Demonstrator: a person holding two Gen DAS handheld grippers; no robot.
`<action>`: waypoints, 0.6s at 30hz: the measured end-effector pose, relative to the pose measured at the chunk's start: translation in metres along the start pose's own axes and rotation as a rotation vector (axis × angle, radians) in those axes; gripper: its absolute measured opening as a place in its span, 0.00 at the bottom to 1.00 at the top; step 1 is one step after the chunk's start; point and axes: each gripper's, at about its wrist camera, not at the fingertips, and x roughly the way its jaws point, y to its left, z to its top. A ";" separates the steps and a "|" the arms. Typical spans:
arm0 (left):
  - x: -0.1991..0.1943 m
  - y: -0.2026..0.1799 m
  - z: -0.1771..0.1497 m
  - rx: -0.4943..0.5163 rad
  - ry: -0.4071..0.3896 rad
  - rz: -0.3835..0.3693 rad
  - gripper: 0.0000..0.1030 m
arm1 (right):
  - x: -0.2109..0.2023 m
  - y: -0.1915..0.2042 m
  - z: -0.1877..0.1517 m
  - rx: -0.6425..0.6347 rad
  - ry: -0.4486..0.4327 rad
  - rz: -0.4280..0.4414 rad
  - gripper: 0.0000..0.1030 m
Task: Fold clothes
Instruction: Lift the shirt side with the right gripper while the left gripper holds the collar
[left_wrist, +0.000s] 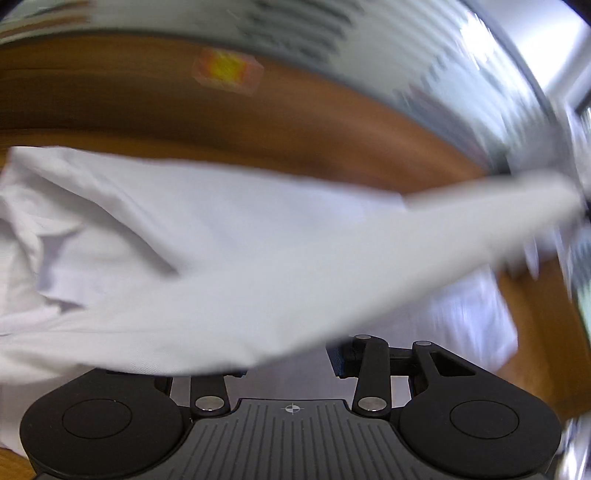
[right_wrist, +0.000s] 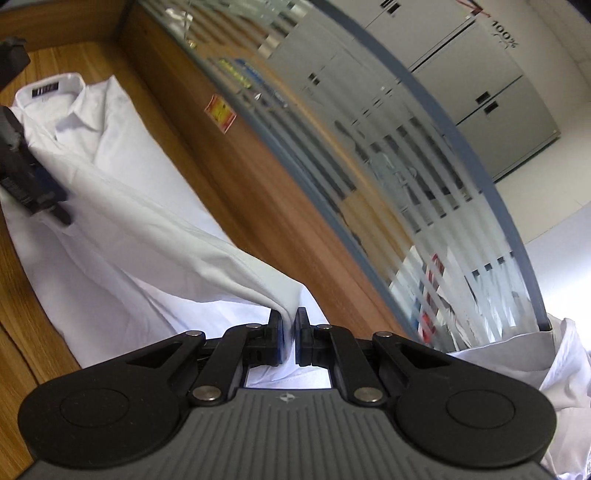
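A white dress shirt (right_wrist: 122, 155) lies on the wooden desk (right_wrist: 18, 295), its collar (right_wrist: 51, 88) at the far end. My right gripper (right_wrist: 290, 325) is shut on a pinched edge of the shirt and holds it above the desk, drawing a taut ridge of cloth back toward the left gripper (right_wrist: 44, 195). In the blurred left wrist view the shirt (left_wrist: 221, 240) spans the frame and drapes over one finger. The left gripper (left_wrist: 288, 369) has its fingers well apart, with only the right finger's pad (left_wrist: 338, 363) fully showing.
A wooden partition (right_wrist: 221, 166) with a red and yellow sticker (right_wrist: 220, 112) runs along the desk's far side, topped by striped frosted glass (right_wrist: 369, 147). More white clothing (right_wrist: 561, 369) is heaped at the right. Grey cabinets (right_wrist: 461, 74) stand behind.
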 end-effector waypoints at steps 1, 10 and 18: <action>-0.002 0.005 0.003 -0.055 -0.040 0.008 0.41 | -0.001 0.001 0.000 0.004 -0.003 -0.001 0.06; -0.011 0.031 0.015 -0.240 -0.147 -0.014 0.44 | 0.020 0.031 -0.014 -0.028 0.064 0.035 0.06; -0.033 0.037 0.003 -0.089 -0.014 -0.122 0.51 | 0.021 0.012 0.000 -0.004 0.032 0.010 0.06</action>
